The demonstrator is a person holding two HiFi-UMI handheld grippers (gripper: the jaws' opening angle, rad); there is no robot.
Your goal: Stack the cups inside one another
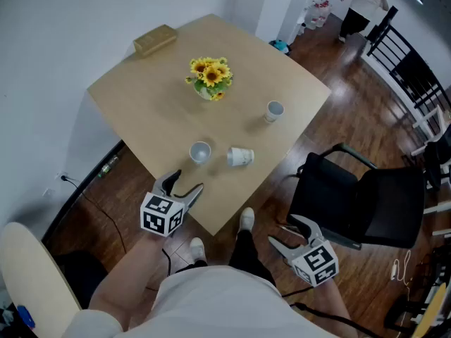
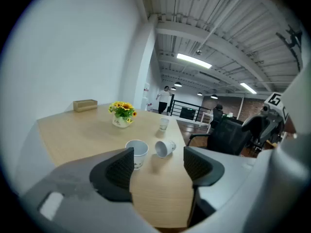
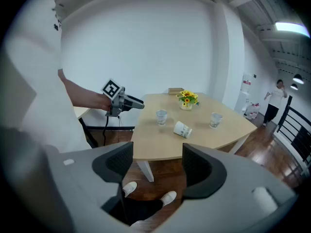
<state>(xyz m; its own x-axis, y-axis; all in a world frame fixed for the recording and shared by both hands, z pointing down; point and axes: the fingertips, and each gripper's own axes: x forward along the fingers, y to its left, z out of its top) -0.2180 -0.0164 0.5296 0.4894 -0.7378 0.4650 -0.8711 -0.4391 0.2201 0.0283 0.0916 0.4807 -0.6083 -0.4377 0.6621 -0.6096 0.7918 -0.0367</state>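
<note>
Left tool (image 1: 187, 182) is held over the near corner of the tabletop (image 1: 141, 111), jaws spread wide with nothing between them. The right tool (image 1: 282, 229) is held off the tabletop, above the floor beside a black chair (image 1: 366, 203), jaws likewise spread and empty. A pot of sunflowers (image 1: 210, 77) is noted mid-tabletop. Three paper cups are noted, none nested: an upright cup (image 1: 200, 151) nearest the left tool, a tipped cup (image 1: 240, 156) lying on its side just beside it, and a far cup (image 1: 274, 110) standing well apart toward the right edge. The step in hand is judged to be the approach to a first grasp, with no stacking done yet. For the next move, the left tool would need to be brought forward and down around the upright cup's wall. Closure should be kept light so the thin wall is not crushed, and the tipped cup would need righting before nesting.
</note>
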